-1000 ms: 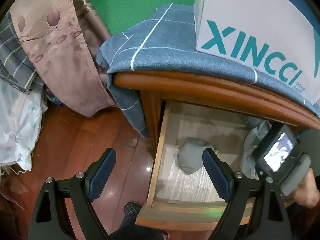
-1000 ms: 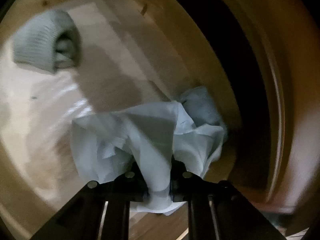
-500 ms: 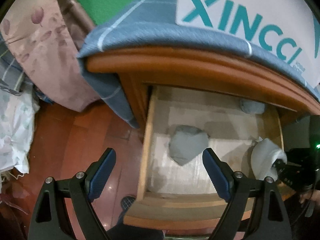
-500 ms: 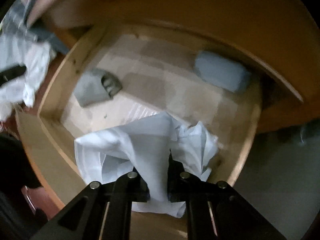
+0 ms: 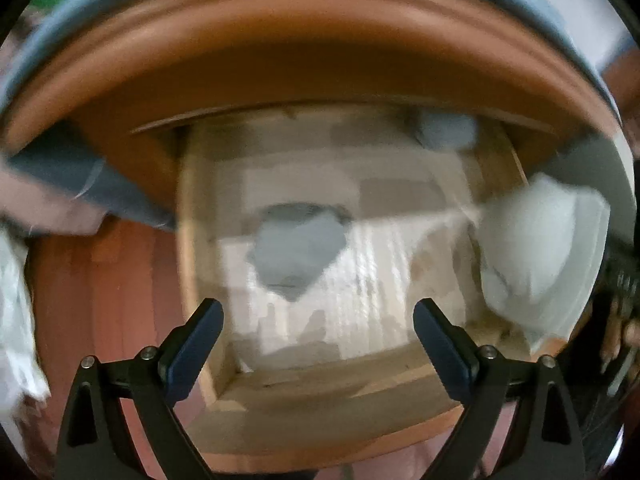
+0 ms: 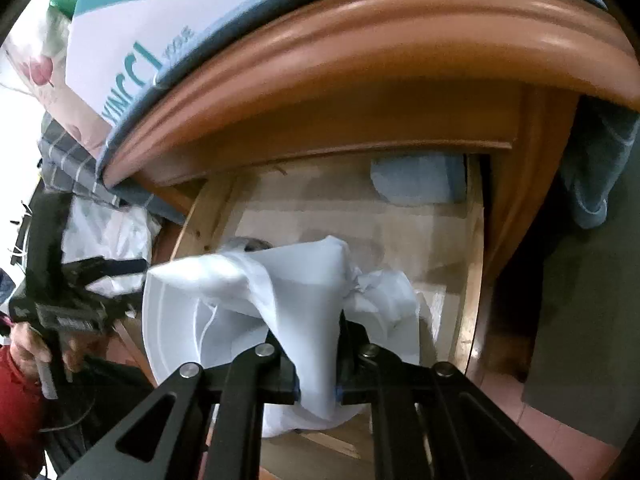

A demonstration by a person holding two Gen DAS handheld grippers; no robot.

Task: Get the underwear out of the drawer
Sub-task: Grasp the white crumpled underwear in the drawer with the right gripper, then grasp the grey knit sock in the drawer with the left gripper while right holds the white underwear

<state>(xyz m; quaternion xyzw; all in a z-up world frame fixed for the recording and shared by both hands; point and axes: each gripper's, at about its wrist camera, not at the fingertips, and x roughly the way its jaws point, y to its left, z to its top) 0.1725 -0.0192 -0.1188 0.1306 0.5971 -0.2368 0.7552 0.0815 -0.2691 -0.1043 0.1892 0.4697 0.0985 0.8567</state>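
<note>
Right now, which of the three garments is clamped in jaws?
The white underwear, pinched by the right gripper. The grey bundle and blue-grey piece lie loose in the drawer.

Left wrist view: looks steeply down into the open drawer from near its front, cabinet top at 12 o'clock. Right wrist view: nearer the drawer, from its right front, tilted down. Both share the drawer floor and the grey bundle.

Left claw, jaws just widening, above drawer holding grey underwear.
</note>
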